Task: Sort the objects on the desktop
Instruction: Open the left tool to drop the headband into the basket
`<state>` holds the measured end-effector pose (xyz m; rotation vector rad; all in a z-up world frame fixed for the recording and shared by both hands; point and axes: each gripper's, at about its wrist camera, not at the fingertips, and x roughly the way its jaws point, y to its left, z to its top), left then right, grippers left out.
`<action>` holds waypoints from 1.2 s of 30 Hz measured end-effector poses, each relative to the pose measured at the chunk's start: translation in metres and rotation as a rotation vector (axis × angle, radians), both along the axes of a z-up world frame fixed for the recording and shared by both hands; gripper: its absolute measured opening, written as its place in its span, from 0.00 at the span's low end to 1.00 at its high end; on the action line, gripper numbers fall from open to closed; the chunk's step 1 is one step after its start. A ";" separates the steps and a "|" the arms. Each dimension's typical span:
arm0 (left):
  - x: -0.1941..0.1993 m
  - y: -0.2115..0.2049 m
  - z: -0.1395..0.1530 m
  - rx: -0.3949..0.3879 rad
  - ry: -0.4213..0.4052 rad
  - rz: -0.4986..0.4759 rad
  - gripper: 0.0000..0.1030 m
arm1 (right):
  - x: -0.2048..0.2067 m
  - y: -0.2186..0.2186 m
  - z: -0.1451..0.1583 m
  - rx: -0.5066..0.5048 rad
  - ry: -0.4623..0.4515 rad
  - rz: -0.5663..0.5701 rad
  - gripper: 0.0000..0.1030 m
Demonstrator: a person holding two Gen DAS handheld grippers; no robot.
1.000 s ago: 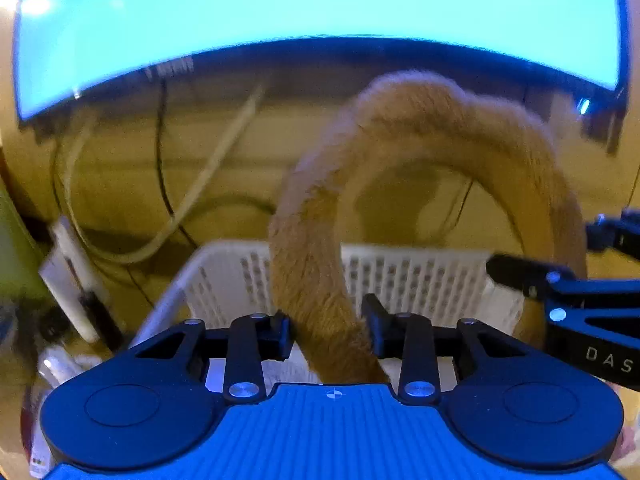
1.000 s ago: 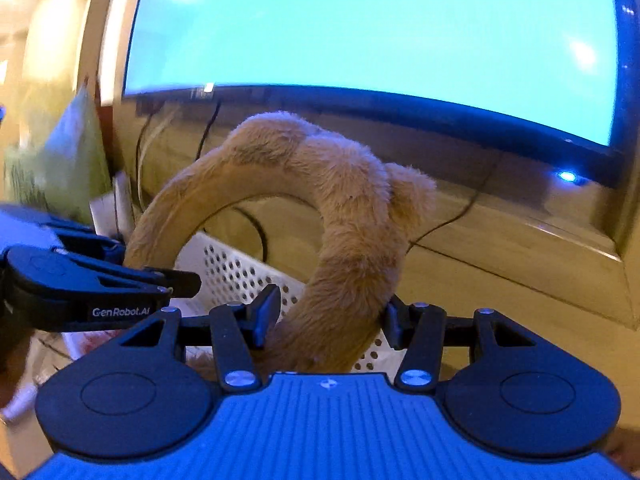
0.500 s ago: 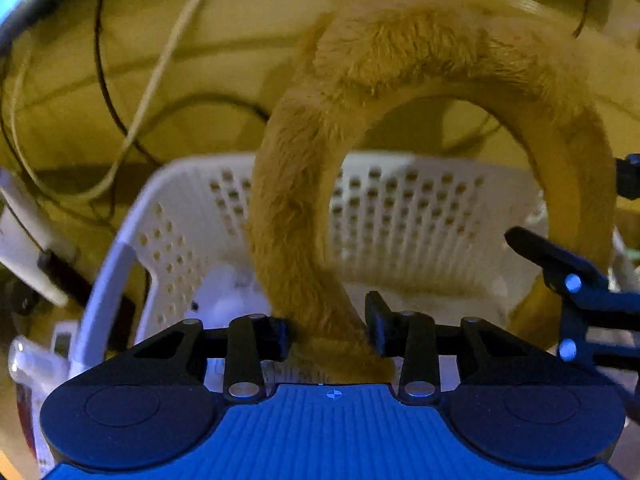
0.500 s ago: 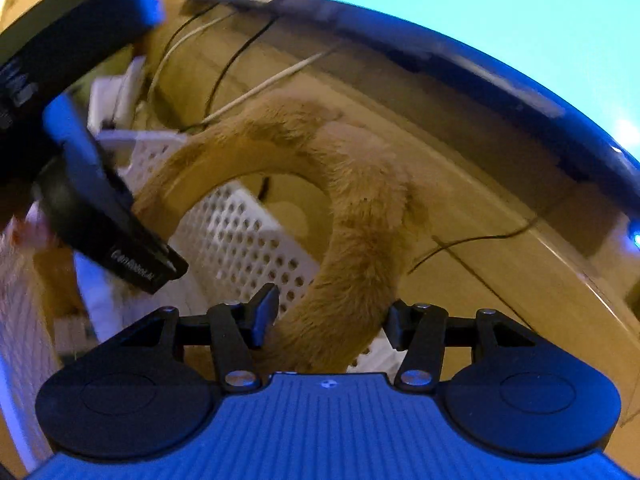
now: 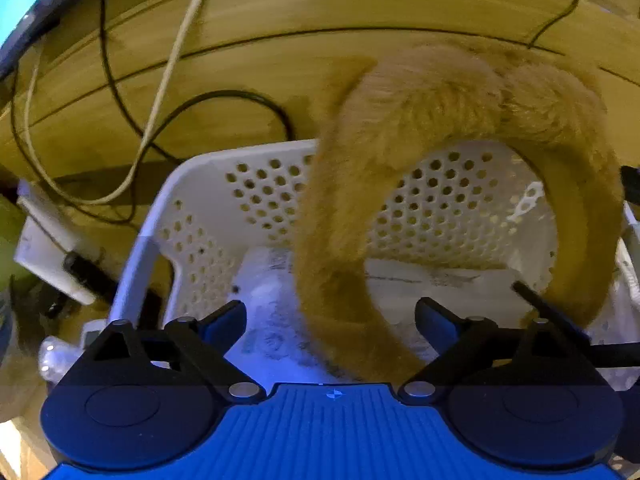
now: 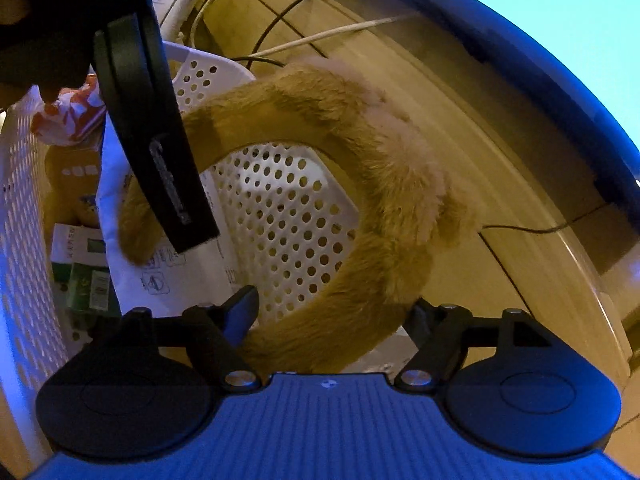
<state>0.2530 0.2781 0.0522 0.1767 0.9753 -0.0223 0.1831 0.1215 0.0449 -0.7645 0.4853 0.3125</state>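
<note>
A furry tan headband [image 5: 452, 100] arcs over the white perforated basket [image 5: 208, 172]. My left gripper [image 5: 330, 320] is open, its jaws wide on either side of one end of the headband. My right gripper [image 6: 332, 312] is also open around the other end of the headband [image 6: 380, 168], jaws apart from the fur or only brushing it. The left gripper's finger crosses the right wrist view at upper left. The basket [image 6: 280, 216] holds white paper packets [image 6: 168, 276] and small boxes.
A wooden desk [image 5: 320, 68] with black and white cables [image 5: 168, 76] lies behind the basket. A lit monitor [image 6: 560, 20] stands at the back. White adapters [image 5: 44, 248] sit left of the basket. A red-and-white wrapper [image 6: 68, 116] lies in the basket.
Both grippers have lowered the headband toward the basket and tilted down. Both sets of jaws, shut on the headband before, have opened wide.
</note>
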 end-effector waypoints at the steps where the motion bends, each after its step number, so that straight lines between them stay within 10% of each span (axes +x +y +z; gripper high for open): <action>1: 0.003 0.003 0.001 0.004 -0.002 0.007 0.96 | -0.001 -0.001 0.002 0.001 0.002 -0.008 0.78; 17: -0.040 0.022 0.022 -0.057 -0.060 0.117 1.00 | -0.036 0.002 0.022 0.012 -0.085 -0.016 0.82; 36: -0.081 0.011 0.042 -0.039 -0.018 0.158 1.00 | -0.045 -0.002 0.064 0.366 0.320 -0.168 0.87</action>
